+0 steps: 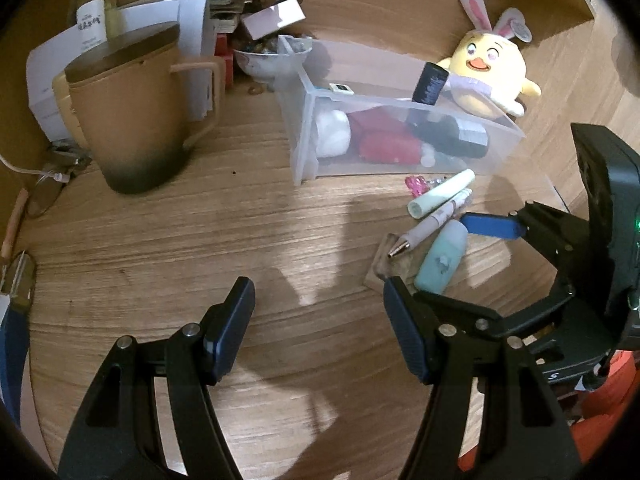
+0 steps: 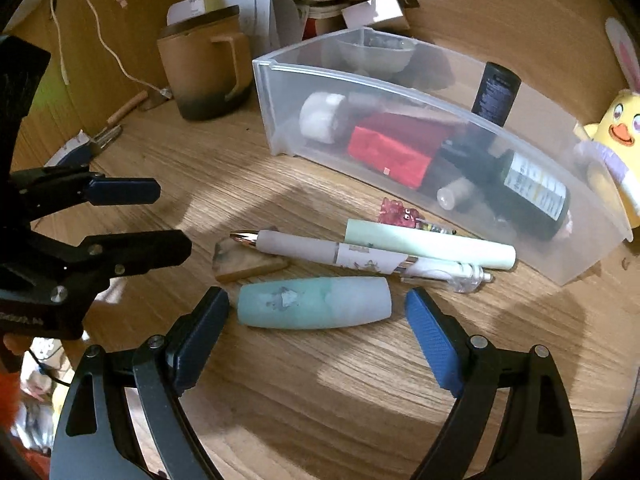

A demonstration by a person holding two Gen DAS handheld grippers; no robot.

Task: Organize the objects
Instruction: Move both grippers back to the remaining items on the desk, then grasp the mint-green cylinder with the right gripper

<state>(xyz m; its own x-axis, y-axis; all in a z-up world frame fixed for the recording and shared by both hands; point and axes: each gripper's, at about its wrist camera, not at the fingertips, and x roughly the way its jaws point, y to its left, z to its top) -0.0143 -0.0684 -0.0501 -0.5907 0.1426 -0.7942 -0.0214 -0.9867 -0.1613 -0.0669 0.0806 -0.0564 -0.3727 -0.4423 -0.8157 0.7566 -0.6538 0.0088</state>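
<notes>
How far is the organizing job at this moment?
Done: bottles and a red packet lie in the clear bin. In hand: nothing; the open right gripper flanks the teal tube. The left gripper is open. Left: that tube, white pen and green tube.

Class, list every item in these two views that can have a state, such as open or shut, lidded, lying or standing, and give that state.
left gripper: open, empty
right gripper: open, flanking the teal tube
teal tube: lying flat
brown mug: upright, lidded
clear bin: open-topped, holding things
white pen: lying on the table
plush chick: upright behind the bin
</notes>
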